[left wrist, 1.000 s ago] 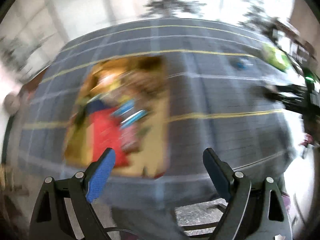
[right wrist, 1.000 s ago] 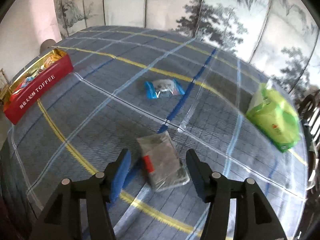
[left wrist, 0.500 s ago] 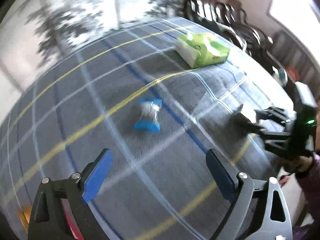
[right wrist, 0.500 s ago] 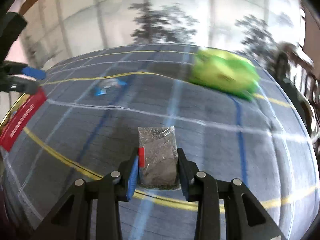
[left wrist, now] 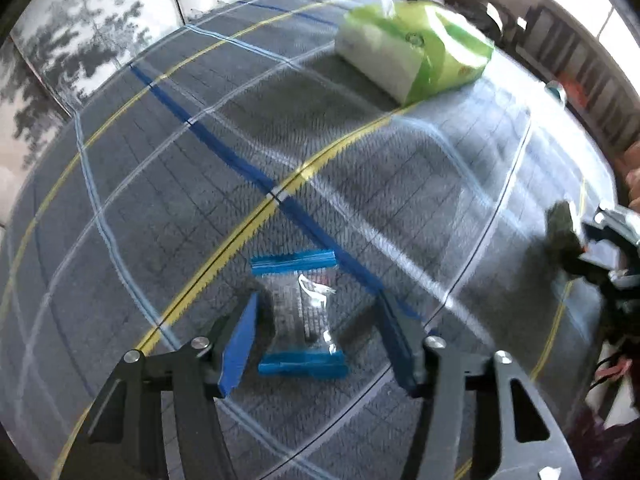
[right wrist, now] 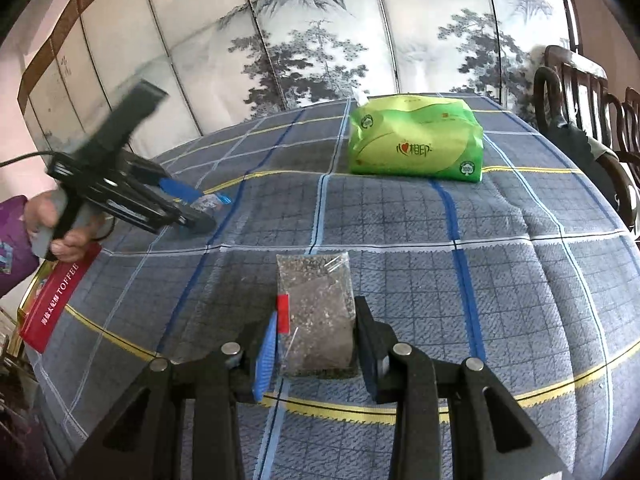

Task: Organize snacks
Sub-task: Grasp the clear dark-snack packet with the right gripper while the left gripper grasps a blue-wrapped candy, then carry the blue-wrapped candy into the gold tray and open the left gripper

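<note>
Bench (right wrist: 520, 264) under a blue plaid cloth, green tissue pack (right wrist: 416, 140) at the far side, red toffee tin (right wrist: 56, 300) at the left edge; right hand-held gripper (right wrist: 316, 332) clenched on a grey speckled snack packet (right wrist: 316, 316); left hand-held gripper (left wrist: 316, 328) just closing, fingers not yet touching the blue-ended candy (left wrist: 300, 312) lying between them on the cloth

tablecloth (right wrist: 400, 240): woven cloth, matt | tissue pack (right wrist: 416, 142): glossy plastic film
</note>
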Demonstrator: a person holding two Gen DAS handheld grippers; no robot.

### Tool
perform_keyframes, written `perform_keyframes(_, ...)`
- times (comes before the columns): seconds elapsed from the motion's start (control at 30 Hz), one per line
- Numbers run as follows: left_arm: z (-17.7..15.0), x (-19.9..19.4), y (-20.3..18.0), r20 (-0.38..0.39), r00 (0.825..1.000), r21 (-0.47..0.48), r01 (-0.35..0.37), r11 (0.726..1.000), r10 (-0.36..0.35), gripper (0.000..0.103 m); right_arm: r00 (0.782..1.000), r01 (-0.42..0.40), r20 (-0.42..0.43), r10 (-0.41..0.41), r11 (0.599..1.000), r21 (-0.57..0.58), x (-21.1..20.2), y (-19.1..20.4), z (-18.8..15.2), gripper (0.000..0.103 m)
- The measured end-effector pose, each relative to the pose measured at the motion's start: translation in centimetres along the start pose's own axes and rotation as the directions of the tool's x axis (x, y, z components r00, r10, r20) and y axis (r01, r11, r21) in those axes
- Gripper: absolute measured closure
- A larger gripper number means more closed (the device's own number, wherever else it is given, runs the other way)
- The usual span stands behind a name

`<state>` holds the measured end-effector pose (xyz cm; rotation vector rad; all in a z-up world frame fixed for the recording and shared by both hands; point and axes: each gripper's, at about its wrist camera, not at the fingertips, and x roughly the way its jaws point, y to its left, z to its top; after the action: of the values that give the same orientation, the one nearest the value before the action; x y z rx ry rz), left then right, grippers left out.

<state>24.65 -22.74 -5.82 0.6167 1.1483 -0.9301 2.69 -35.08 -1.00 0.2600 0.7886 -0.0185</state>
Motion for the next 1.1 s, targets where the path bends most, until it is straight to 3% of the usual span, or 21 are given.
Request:
perform_keyframes(0.03,0.0,-0.2,0.2,0.008,1.0,-0.017,-0.016,1.0,0.016,0.079,1.0,-0.001,0.005,0.001,1.0,0.004,0.0,-0.1,0.0,0.068)
perform_keyframes(0.13,-0.8,-0.6,0.3,0.012,1.0,-0.108,0.002,0.994,-0.001,0.079,1.0,-0.01,0.003,0.01,1.0,0.017,-0.1,-0.3,-0.1,0.068)
perform_keyframes(0.23,-3.0,-1.7,-1.3,0.029,0.996,-0.194,-0.072,0.978,0.08,0.079,1.0,0.001,-0.006,0.0,1.0,0.019,0.2,-0.3,0.0,0.068)
perform_keyframes(0.33,-6.5,-4.1,-2.7,0.082,0.997,-0.33,0.019,0.944,0.008,0.079,1.0,0.009,-0.007,-0.008,0.999,0.031,0.3,-0.5,0.0,0.068)
perform_keyframes(0.43,-9.9,-6.3,-4.3,0.104,0.994,-0.42,0.066,0.905,-0.025,0.079,1.0,0.019,-0.016,-0.018,0.999,0.027,0.5,-0.4,0.1,0.068)
perform_keyframes(0.57,-14.7,-8.9,-6.5,0.131,0.991,-0.473,0.057,0.879,0.006,0.079,0.999,0.039,-0.026,-0.038,0.999,0.014,0.8,-0.2,0.1,0.068)
perform_keyframes(0.8,-23.0,-12.4,-8.7,0.142,0.99,-0.585,0.076,0.808,0.009,0.079,0.996,0.076,-0.053,-0.077,0.997,-0.02,1.3,0.5,0.0,0.068)
perform_keyframes(1.0,-26.9,-15.3,-9.7,0.165,0.983,-0.6,0.035,0.799,0.08,0.079,0.992,0.113,-0.061,-0.114,0.993,-0.019,1.4,1.1,0.0,0.068)
perform_keyframes(1.1,-28.6,-17.3,-9.4,0.191,0.976,-0.614,0.032,0.789,0.109,0.079,0.994,0.082,-0.071,-0.079,0.996,0.03,1.2,2.1,0.0,0.068)
